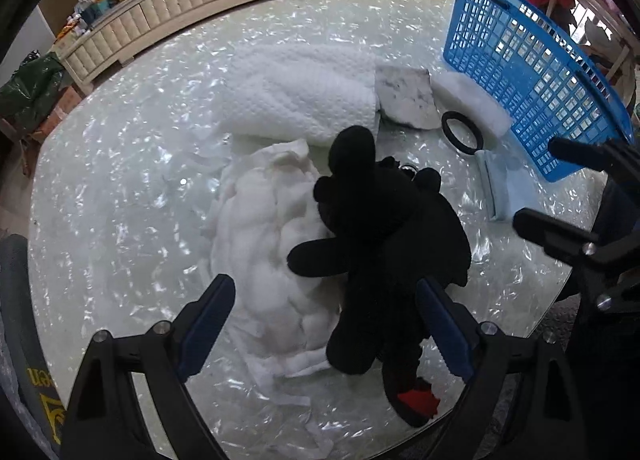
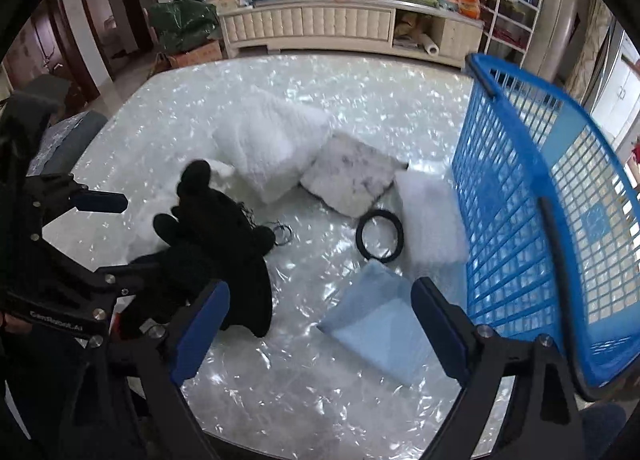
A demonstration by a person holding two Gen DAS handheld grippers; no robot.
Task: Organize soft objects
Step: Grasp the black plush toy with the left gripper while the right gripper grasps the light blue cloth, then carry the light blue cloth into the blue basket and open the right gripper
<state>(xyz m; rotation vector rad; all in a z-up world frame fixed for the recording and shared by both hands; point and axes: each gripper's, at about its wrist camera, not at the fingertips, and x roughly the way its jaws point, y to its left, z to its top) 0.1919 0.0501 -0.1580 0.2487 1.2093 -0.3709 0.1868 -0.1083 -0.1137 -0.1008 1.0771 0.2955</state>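
A black plush toy [image 1: 384, 227] lies on white stuffing [image 1: 272, 252] on the table; it also shows in the right wrist view [image 2: 224, 244]. My left gripper [image 1: 324, 324] is open, its jaws wide on either side of the toy's lower part and the stuffing. My right gripper [image 2: 320, 324] is open and empty just above a light blue cloth [image 2: 376, 324]. A blue basket [image 2: 532, 219] stands to its right. A white towel [image 1: 304, 99], a grey-white pad [image 1: 404, 95], a white foam piece [image 2: 432, 219] and a black ring [image 2: 380, 236] lie behind.
The glossy white table [image 1: 120, 195] ends close in front of both grippers. A cream cabinet [image 2: 320, 27] with clutter stands beyond the far edge. The right gripper shows at the right edge of the left wrist view [image 1: 560, 195].
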